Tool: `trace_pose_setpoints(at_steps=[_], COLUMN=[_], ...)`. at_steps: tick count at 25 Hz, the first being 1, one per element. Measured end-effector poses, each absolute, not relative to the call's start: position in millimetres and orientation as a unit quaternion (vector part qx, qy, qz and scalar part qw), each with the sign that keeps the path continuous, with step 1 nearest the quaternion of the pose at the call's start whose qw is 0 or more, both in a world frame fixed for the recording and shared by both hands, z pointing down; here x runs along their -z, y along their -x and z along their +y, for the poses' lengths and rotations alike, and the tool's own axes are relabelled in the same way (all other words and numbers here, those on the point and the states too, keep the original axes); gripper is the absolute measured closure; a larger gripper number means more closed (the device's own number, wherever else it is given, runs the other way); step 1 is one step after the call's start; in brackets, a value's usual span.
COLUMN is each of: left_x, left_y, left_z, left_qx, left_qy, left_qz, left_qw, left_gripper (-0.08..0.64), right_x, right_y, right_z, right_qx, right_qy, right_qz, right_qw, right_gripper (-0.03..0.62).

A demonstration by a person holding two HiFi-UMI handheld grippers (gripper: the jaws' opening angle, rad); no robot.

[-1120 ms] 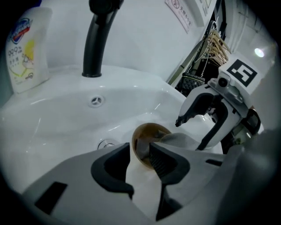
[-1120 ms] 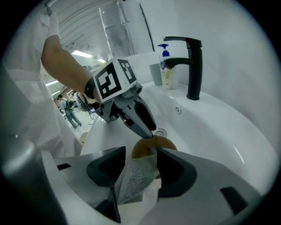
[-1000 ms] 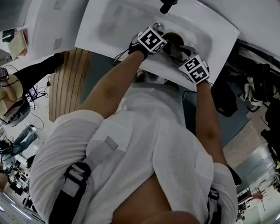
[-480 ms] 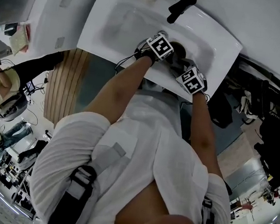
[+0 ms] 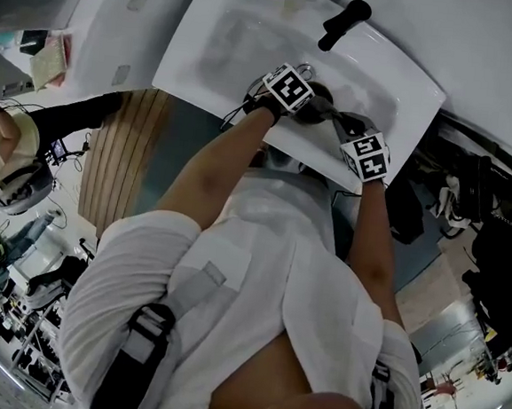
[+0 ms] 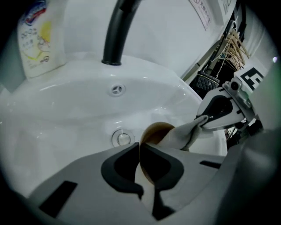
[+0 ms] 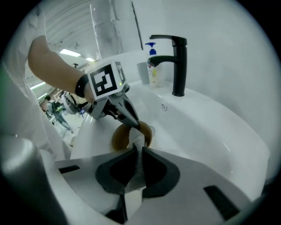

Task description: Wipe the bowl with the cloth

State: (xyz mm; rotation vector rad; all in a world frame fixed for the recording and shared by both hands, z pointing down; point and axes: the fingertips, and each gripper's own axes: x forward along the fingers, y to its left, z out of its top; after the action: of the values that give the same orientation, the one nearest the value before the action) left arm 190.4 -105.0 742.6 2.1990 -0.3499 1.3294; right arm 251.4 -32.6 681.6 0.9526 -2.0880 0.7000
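Note:
A brown bowl [image 6: 154, 131] is tipped on its side in the white sink [image 6: 66, 114], near the drain [image 6: 122, 138]. My left gripper [image 6: 139, 148] has just been closing and is shut on the bowl's rim, which stands between its pads. A pale cloth [image 7: 137, 163] is pinched in my right gripper [image 7: 137, 151], whose jaws have also just been closing. The cloth [image 6: 183, 134] reaches into the bowl's mouth [image 7: 121, 138]. In the head view the left gripper [image 5: 302, 103] and the right gripper [image 5: 347, 127] meet over the basin's near side, and the bowl is mostly hidden there.
A black faucet [image 7: 178, 66] rises at the sink's back edge, with a soap bottle [image 7: 153, 70] beside it. A labelled bottle [image 6: 39, 39] stands on the rim. An overflow hole [image 6: 116, 89] sits in the basin wall. Bags and cables [image 5: 477, 219] lie on the floor at right.
Both grippers stay together over the sink's near side. The right gripper's marker cube has shifted a little to the right and nearer the sink's front edge.

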Motion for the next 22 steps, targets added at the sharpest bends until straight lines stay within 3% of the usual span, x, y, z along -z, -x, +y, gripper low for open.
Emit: trace_pose_setpoints(at_steps=[6,10,16,22], left_x=[-705,-684,-643,-621], left_y=[-151,-122,-97,-80], left_z=[-136,-144,-157,-152], left_qx=[-0.466,-0.452,-0.435,-0.418], left_qy=[-0.832,-0.834,-0.843,-0.841], left_qz=[-0.175,-0.203,-0.237,-0.255], left_qw=[0.245,0.245,0.207,0.23], left_gripper=[0.537,0.537,0.537,0.537], right_x=[-630,-608,-578,-563], right_y=[-266,-260,-201,-127], right_z=[-65,-86,-119,-129], right_qx=[-0.266,-0.231,-0.207,-0.173], right_qy=[-0.444,-0.472,-0.456,-0.402], right_qz=[-0.804,-0.796,-0.822,-0.853], right_qw=[0.291,0.301,0.272,0.284], right_gripper=[0.548,0.547,0.546,0.543])
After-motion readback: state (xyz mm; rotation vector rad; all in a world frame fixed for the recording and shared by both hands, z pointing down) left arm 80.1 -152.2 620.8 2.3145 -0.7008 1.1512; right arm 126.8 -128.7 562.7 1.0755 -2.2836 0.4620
